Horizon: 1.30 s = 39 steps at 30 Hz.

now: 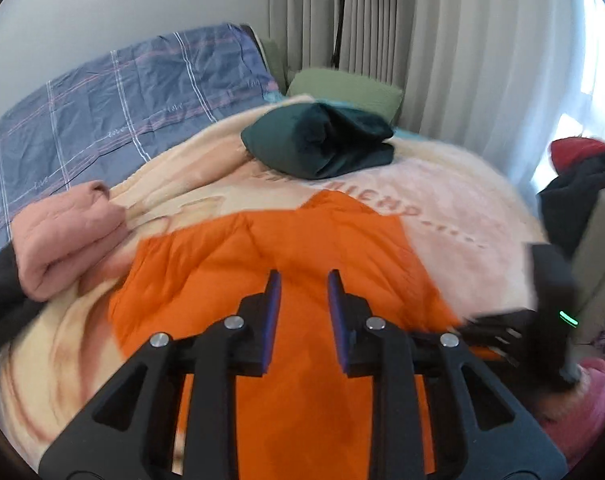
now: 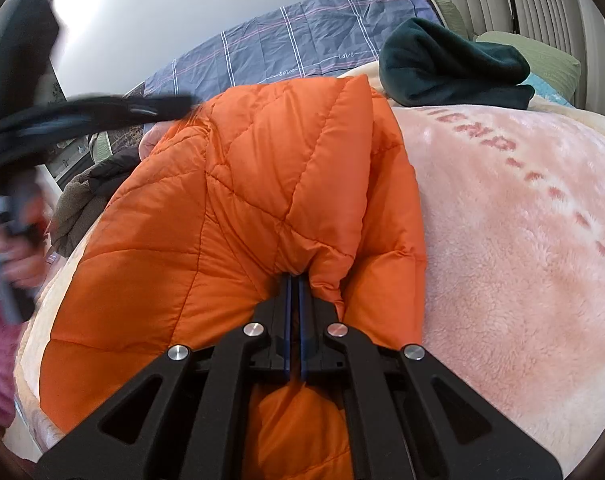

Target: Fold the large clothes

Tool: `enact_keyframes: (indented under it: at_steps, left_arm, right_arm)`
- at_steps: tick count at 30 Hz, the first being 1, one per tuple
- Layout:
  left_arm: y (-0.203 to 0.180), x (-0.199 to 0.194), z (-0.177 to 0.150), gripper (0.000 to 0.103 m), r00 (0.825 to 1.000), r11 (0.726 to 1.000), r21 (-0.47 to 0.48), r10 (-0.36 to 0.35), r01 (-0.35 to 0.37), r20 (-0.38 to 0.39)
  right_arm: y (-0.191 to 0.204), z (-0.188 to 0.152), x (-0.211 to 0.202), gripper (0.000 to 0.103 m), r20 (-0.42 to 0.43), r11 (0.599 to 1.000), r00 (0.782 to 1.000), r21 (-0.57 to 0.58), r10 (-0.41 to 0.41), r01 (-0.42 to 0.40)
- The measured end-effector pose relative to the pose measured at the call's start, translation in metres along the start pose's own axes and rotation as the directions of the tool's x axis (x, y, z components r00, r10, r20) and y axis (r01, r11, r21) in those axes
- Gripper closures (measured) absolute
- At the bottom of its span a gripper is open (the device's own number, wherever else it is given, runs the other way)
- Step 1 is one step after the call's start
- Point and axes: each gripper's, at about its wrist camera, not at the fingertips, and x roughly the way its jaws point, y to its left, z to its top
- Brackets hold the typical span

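The orange quilted jacket (image 2: 230,208) lies spread on the pink fleece blanket (image 2: 522,240) of the bed. The right gripper (image 2: 294,280) is closed tight on a fold of the jacket. The left gripper (image 1: 304,280) hangs above the jacket, its jaws partly apart, holding nothing.

My bed (image 1: 482,216) has a soft pink and cream blanket (image 2: 522,240) spread over it, with pink letters on it. A puffy orange jacket (image 2: 222,200) lies on the blanket in the middle. A folded dark green cloth (image 1: 318,144) sits at 12 o'clock from the jacket. A folded pink cloth (image 1: 66,240) sits at 9 o'clock. A blue checked quilt (image 1: 114,108) lies at 10 o'clock, along the wall. A green pillow (image 1: 342,88) is past the green cloth.
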Motion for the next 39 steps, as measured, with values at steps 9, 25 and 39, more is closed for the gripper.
enact_keyframes:
  at_steps: [9, 25, 39]
  left_arm:
    - [0.023, 0.104, -0.023, 0.060, 0.976, 0.992, -0.048, 0.105, -0.116, -0.189]
    - [-0.030, 0.087, 0.017, 0.071, 0.987, 0.996, 0.082, -0.025, 0.038, -0.156]
    - [-0.016, 0.123, -0.008, 0.070, 0.981, 0.999, 0.027, -0.039, 0.045, -0.190]
  right_arm:
    - [-0.003, 0.000, 0.002, 0.102, -0.007, 1.000, 1.000, 0.018, 0.014, -0.013]
    - [-0.004, 0.001, -0.001, 0.102, 0.009, 1.000, 1.000, 0.007, -0.025, 0.025]
    - [-0.009, 0.005, -0.008, 0.098, 0.024, 1.000, 1.000, 0.020, -0.009, 0.008]
